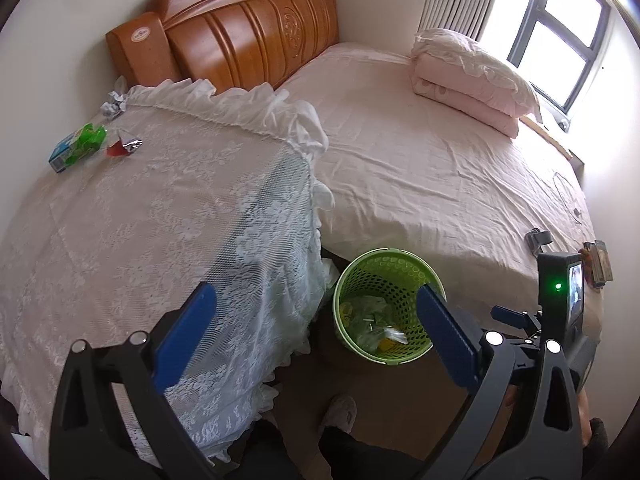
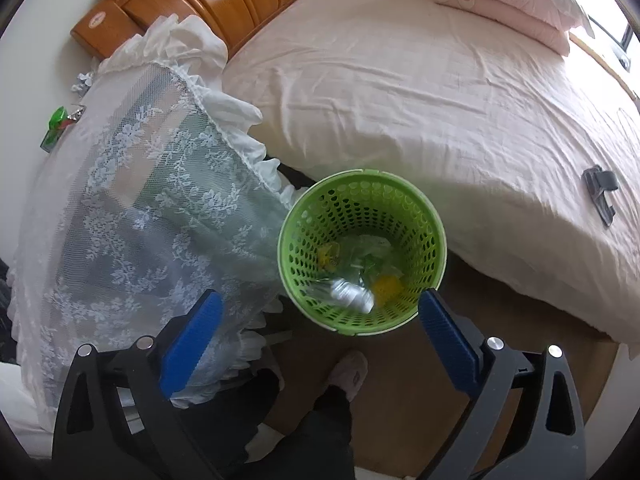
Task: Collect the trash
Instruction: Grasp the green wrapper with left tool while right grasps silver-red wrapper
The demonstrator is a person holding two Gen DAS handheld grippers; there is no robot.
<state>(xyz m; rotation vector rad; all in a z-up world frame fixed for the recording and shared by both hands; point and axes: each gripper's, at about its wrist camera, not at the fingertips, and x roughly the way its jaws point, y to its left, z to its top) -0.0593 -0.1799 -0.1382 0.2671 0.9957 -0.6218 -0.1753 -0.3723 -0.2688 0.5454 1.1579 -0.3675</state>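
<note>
Both tongs, left tongs [image 1: 316, 320] and right tongs [image 2: 320, 324], are spread wide, empty, above green bin [image 2: 362, 252]. Drop judged done; remaining wrappers [image 1: 80, 146] on far-left desk [image 1: 120, 220] are to be fetched.

Perforated green plastic bin [image 2: 362, 254], slightly shiny. Glossy carved wooden headboard [image 1: 244, 24]. Sheer white lace cloth [image 1: 160, 208] with ruffled edge. Matt, wrinkled pink cotton-like sheet [image 1: 420, 168]. Ribbed blue plastic pads [image 2: 192, 340] on matt black gripper frames.

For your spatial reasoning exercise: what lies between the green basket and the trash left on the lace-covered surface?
In the left wrist view, only bare white lace cloth separates the green basket from the leftover trash.
</note>
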